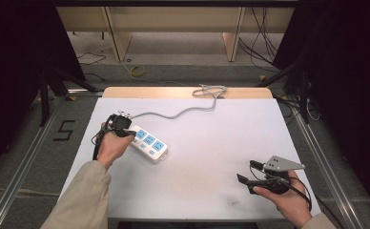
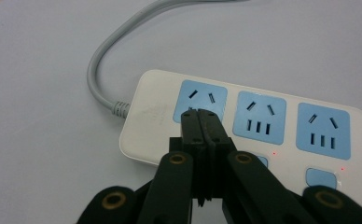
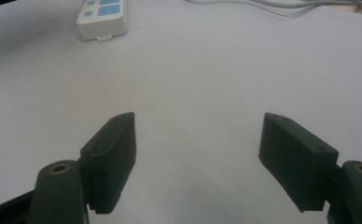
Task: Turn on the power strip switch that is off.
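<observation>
A white power strip (image 1: 149, 143) with three blue sockets lies left of centre on the white table, its grey cable (image 1: 178, 113) running to the far edge. My left gripper (image 1: 129, 134) is shut with nothing in it, its tips over the socket nearest the cable end (image 2: 200, 100). In the left gripper view the closed jaws hide that socket's lower slots, and small red lights (image 2: 274, 152) glow beside the blue switches (image 2: 320, 178). My right gripper (image 1: 248, 171) is open above bare table at the front right. The strip's far end (image 3: 102, 16) lies well ahead of it.
The cable coils (image 1: 210, 90) at the table's far wooden edge (image 1: 188, 92). Dark stands and loose wires (image 1: 269, 52) sit on the floor beyond. A metal rail (image 1: 25, 157) runs along the left side. The white tabletop (image 1: 207, 152) lies between the two grippers.
</observation>
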The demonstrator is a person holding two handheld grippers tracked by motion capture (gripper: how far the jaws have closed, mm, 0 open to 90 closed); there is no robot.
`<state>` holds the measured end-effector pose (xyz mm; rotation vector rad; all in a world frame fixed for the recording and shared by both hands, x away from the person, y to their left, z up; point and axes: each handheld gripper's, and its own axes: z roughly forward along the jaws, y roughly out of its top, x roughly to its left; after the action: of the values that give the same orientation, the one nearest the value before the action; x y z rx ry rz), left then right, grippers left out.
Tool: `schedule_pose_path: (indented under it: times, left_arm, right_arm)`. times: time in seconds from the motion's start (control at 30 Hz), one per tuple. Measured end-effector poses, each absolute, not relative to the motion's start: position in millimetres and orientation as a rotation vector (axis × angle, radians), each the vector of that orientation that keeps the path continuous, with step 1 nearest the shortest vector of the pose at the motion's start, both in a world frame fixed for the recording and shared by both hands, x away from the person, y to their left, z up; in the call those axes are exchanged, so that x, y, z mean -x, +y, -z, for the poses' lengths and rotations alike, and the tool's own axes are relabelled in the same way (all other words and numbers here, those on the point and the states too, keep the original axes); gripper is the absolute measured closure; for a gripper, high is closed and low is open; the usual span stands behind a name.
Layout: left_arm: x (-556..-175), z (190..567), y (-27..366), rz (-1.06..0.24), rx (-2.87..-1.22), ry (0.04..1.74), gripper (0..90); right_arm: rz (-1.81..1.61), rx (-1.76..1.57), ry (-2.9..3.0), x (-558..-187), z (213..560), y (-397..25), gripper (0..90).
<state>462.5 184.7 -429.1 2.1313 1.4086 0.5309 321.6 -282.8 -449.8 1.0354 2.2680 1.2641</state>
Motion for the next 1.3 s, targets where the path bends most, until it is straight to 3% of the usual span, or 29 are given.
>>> schedule_pose_path:
  times: [1.3]
  left_arm:
    - [-475.4, 439.8, 181.2, -0.509, -2.222, 1.427, 89.9]
  right_arm:
    - [-1.246, -1.023, 2.3, -321.4, 450.2, -281.1, 28.6]
